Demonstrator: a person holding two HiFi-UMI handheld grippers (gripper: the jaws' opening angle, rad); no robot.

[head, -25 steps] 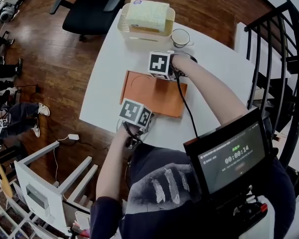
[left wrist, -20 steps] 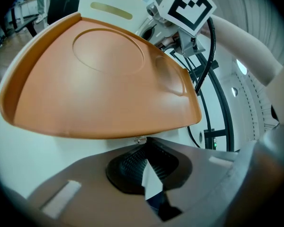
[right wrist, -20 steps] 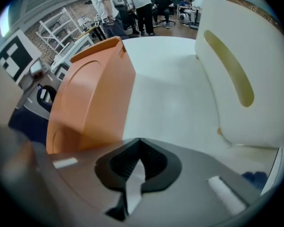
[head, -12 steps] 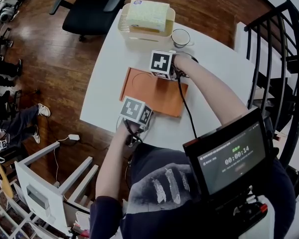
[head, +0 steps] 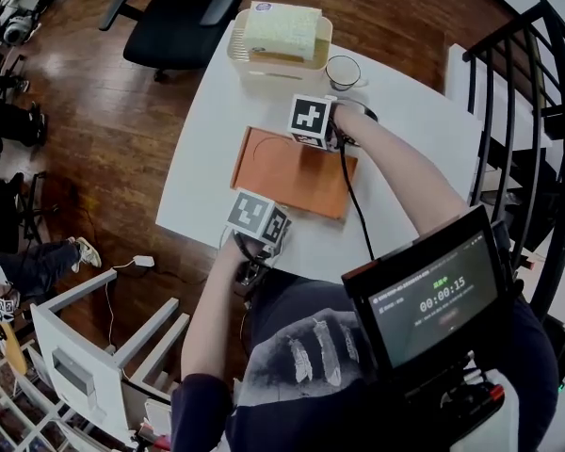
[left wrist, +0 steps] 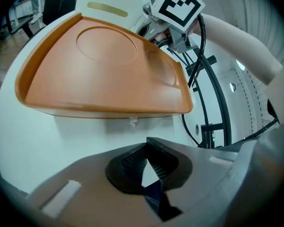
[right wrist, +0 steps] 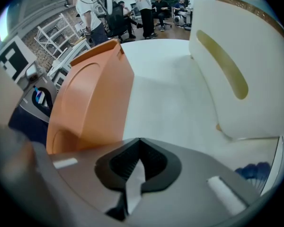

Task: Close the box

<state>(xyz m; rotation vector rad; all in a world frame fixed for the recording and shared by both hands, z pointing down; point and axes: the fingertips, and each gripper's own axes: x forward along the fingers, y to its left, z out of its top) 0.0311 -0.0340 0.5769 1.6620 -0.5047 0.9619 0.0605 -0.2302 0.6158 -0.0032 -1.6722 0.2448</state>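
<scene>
An orange lid point(head: 292, 172) lies flat on the white table point(head: 414, 121), its recessed face up. The cream box point(head: 278, 40) stands at the table's far edge, with a pale yellow block inside. My left gripper point(head: 260, 213) sits at the lid's near edge, shut and holding nothing; in the left gripper view the lid point(left wrist: 104, 70) lies a short gap beyond its jaws point(left wrist: 146, 141). My right gripper point(head: 313, 125) rests at the lid's far right corner, shut and holding nothing. In the right gripper view the lid point(right wrist: 92, 103) is to the left and the box point(right wrist: 232, 65) to the right of the gripper point(right wrist: 139, 141).
A cup point(head: 342, 72) stands just right of the box. A black office chair point(head: 179, 17) is beyond the table. A black stair railing point(head: 537, 111) runs along the right, and a white shelf frame point(head: 94, 347) stands at the near left. People stand far off point(right wrist: 146, 4).
The left gripper has drawn back from the lid, whose near edge overhung its jaws and now lies lower, with bare table between. The right gripper has hardly moved.
</scene>
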